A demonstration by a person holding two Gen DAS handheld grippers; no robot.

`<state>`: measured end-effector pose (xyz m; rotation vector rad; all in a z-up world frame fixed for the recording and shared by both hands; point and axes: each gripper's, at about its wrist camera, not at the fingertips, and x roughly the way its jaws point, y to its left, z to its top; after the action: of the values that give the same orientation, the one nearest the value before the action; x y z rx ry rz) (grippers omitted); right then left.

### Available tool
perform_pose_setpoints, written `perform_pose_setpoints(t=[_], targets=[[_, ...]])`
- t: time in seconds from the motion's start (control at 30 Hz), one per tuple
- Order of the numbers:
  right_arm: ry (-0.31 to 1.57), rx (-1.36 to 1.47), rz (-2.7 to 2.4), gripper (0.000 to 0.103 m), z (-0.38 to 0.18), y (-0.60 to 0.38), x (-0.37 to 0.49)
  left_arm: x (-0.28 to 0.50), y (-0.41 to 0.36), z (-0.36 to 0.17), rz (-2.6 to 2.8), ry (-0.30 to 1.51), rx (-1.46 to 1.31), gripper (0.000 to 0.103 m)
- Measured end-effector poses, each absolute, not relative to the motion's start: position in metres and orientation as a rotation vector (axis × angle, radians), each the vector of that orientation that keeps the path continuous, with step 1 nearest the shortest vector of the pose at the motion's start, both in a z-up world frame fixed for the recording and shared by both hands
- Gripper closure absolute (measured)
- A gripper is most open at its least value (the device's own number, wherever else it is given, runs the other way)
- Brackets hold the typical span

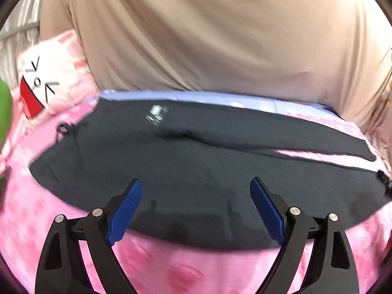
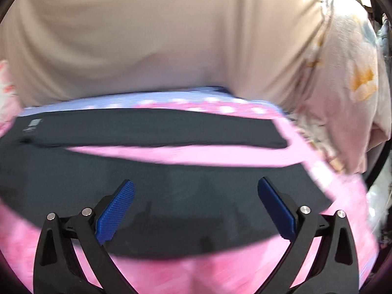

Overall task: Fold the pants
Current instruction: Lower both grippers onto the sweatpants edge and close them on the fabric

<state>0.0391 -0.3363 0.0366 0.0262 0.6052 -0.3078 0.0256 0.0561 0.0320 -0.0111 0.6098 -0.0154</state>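
Dark pants (image 1: 196, 171) lie flat on the pink bedspread (image 1: 171, 269), soft and limp; left gripper (image 1: 196, 208) and right gripper (image 2: 196, 207) hover spread wide, empty. Pinch the near hem.

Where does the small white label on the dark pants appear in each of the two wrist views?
Left wrist: the white label sits upper centre-left on the dark pants, blurred.
Right wrist: the label lies at the far left edge, near the top of the pants.
Shared landmark: the pink gap between the two legs.
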Motion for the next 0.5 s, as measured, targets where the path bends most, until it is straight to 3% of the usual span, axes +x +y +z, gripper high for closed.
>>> perform_pose_setpoints(t=[0.1,0.27,0.5], targets=[[0.661,0.1,-0.339,0.006,0.033,-0.399,0.073,0.047,0.076,0.046,0.013,0.589,0.015,0.016],[0.734,0.223,-0.331,0.018,0.024,-0.472,0.128,0.111,0.124,0.059,0.053,0.661,-0.046,0.016],[0.792,0.334,-0.382,0.014,0.011,-0.533,0.196,0.241,0.228,0.053,0.2,0.817,-0.234,0.016]])
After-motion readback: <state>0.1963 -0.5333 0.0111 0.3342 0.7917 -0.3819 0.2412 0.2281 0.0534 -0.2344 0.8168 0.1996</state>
